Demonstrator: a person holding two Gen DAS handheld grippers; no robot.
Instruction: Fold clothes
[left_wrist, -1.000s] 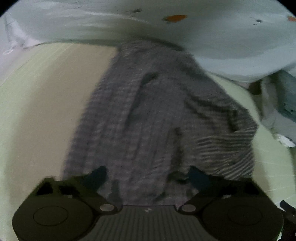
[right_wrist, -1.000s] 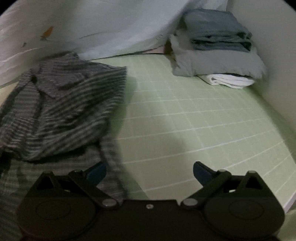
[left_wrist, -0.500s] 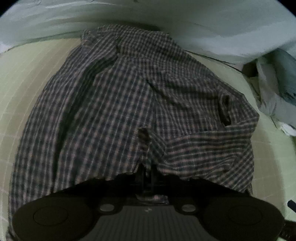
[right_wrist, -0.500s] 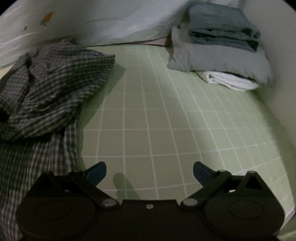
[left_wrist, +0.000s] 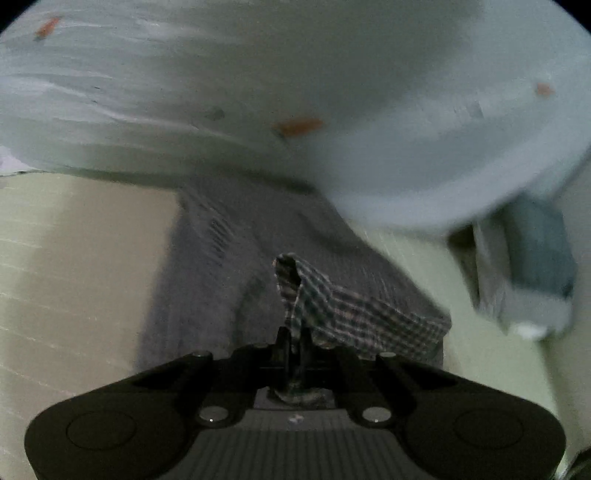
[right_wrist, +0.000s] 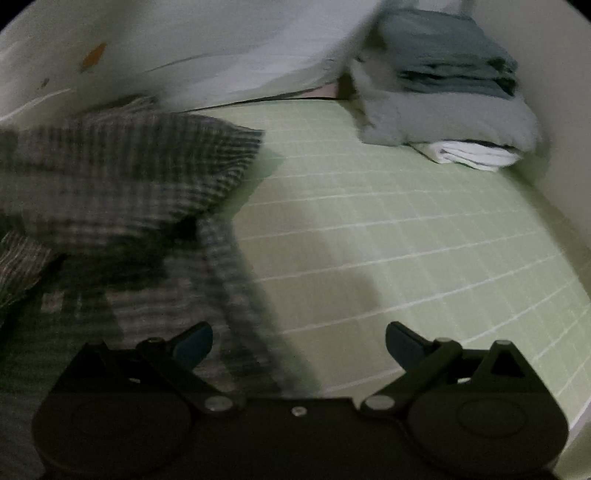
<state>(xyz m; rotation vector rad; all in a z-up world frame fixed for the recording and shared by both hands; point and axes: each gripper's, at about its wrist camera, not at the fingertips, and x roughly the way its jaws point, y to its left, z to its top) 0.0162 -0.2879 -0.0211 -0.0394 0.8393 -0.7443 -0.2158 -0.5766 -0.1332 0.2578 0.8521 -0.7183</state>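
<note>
A dark checked shirt (left_wrist: 229, 266) lies on a pale green gridded mat (left_wrist: 74, 258). My left gripper (left_wrist: 293, 341) is shut on a fold of the shirt's edge, which stands up between the fingers and trails to the right. In the right wrist view the same shirt (right_wrist: 122, 177) is bunched at the left, blurred. My right gripper (right_wrist: 299, 339) is open and empty, low over the mat (right_wrist: 406, 229), with its left fingertip (right_wrist: 192, 341) over the shirt's near edge.
A pale blue sheet with orange marks (left_wrist: 295, 92) hangs behind the mat. A stack of folded grey, teal and white clothes (right_wrist: 450, 96) sits at the back right corner by a wall, also visible in the left wrist view (left_wrist: 528, 258).
My left gripper closed on the shirt's edge and has lifted and pulled it back, so the shirt looks farther and blurred. My right gripper stayed open and shifted a little.
</note>
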